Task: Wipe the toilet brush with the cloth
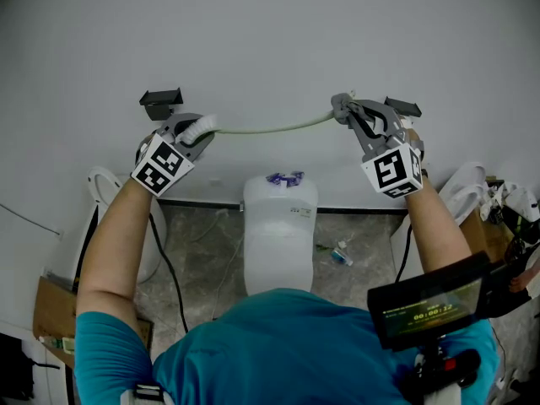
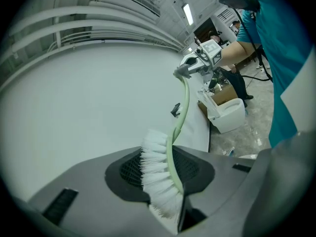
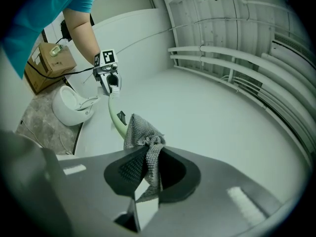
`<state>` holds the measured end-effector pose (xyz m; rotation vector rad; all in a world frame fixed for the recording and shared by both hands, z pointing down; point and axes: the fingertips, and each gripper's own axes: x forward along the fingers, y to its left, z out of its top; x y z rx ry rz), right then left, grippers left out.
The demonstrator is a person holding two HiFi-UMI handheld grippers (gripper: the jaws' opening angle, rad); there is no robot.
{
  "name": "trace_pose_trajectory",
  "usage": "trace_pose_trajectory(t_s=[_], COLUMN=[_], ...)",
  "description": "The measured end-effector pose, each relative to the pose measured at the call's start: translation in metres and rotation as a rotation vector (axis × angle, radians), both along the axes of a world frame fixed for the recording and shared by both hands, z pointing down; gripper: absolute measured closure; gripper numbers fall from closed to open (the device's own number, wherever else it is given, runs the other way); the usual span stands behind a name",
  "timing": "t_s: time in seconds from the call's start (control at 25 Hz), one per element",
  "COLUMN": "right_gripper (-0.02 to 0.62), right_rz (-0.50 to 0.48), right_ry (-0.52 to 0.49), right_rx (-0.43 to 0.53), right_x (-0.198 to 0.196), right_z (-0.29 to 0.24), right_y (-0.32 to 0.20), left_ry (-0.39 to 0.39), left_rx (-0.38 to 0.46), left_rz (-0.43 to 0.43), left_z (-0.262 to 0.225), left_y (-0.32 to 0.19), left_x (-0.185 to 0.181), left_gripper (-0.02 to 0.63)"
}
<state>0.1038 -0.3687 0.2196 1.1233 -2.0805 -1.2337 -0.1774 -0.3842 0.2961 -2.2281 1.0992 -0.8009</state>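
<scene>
The toilet brush (image 1: 270, 128) is held level in the air in front of a pale wall (image 1: 270, 32), above a white toilet (image 1: 278, 226). In the head view, taken from the toilet, its two ends are seen at about ten and two o'clock. The left tool (image 1: 196, 132) is closed on the brush head. In the left gripper view the white bristles (image 2: 157, 174) are pressed between the jaws and point towards nine o'clock, and the pale green handle is seen rising from them towards one o'clock, as far as the other tool. The right tool (image 1: 350, 112) is closed on the grey cloth (image 3: 143, 142), which is pinched between its jaws and bunched above them. The handle is seen to run in behind the cloth at about eleven o'clock. It appears to be wrapped by the cloth there, though the contact itself is hidden. A grey tiled floor (image 1: 202, 243) is seen around the toilet.
</scene>
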Motion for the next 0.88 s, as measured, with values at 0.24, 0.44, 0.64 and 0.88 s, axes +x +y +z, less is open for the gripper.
trace_pose_trajectory(t_s=[0.24,0.44,0.64,0.88], right_gripper=[0.549,0.549,0.548,0.548], right_rz=[0.035,0.033,-0.049,-0.215], right_ry=[-0.026,-0.079,-0.068,-0.003], right_rx=[0.013,-0.008,-0.140,-0.413], right_x=[0.016,0.015,-0.023,-0.089], right_z=[-0.012,-0.021,0.003,0.054], right_y=[-0.006,0.001,0.019,0.028], left_ry=[-0.019,-0.066,-0.213,-0.415], left_rx=[0.001,0.049,0.142,0.269], left_rz=[-0.006,-0.126,-0.199,-0.182], left_z=[0.004,0.008,0.015,0.020], left_y=[0.002,-0.003,-0.005,-0.009], left_x=[-0.002,-0.017,-0.014,0.029], left_gripper=[0.465,0.465,0.465,0.465])
